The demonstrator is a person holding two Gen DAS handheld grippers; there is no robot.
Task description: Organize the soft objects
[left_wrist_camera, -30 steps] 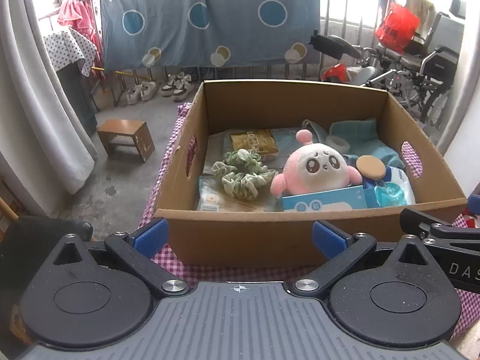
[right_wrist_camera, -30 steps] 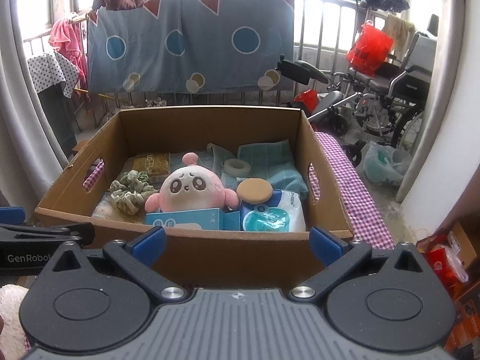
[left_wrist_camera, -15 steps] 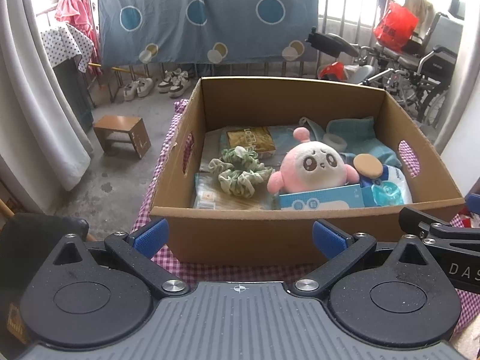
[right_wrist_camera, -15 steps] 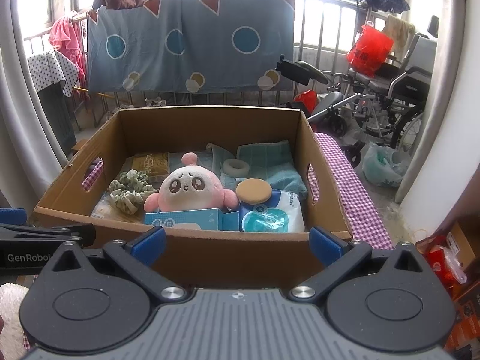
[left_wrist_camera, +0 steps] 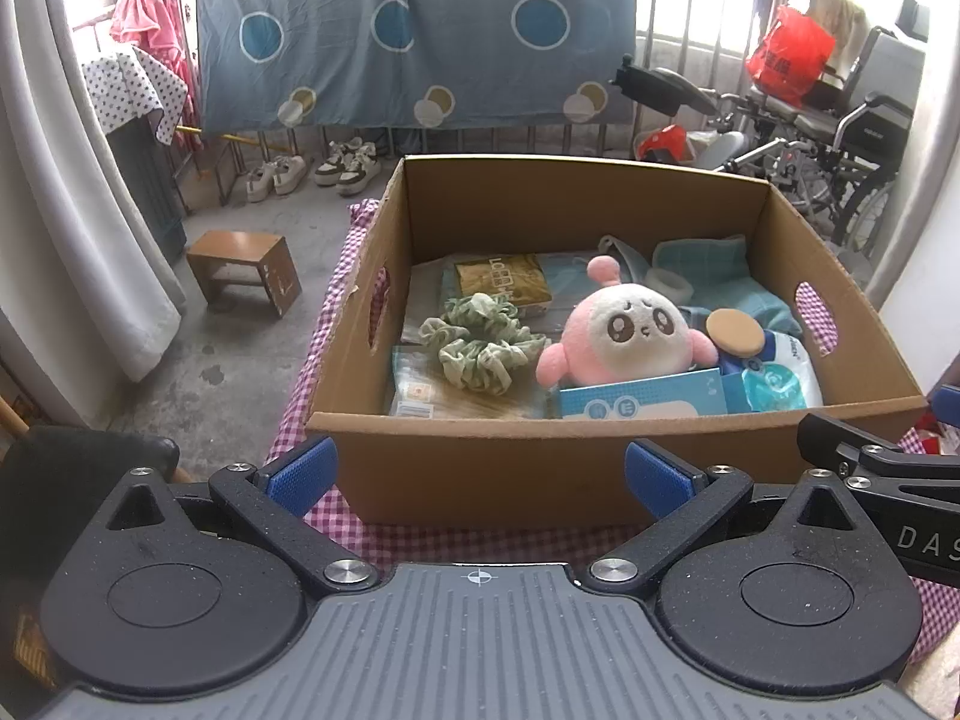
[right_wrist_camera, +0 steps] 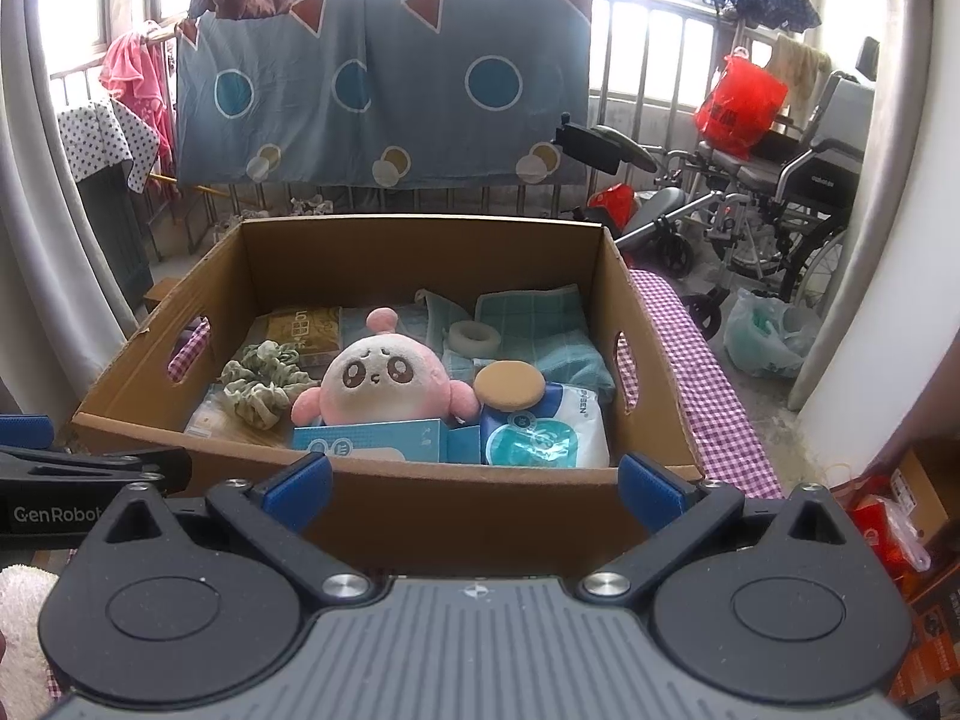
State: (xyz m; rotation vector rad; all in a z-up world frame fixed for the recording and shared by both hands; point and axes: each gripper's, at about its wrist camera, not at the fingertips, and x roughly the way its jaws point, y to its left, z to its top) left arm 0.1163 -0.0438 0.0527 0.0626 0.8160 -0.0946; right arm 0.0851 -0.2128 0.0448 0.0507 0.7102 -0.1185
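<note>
both tools hang before the cardboard box (left_wrist_camera: 480, 468) on the checked counter (right_wrist_camera: 708, 396), left tool (left_wrist_camera: 478, 474) and right tool (right_wrist_camera: 477, 483) spread apart, empty. the pink plush (right_wrist_camera: 384, 378) sits mid-box, the green scrunchie (left_wrist_camera: 480, 348) just left of it.

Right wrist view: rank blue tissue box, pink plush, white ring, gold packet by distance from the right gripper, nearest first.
From the right gripper, open outside the box's near wall:
1. Blue tissue box, against the near wall, centre.
2. Pink plush, directly behind it.
3. White ring, on the teal cloth, right of centre.
4. Gold packet, far left, near the back wall.
Ring and packet are close in depth.
</note>
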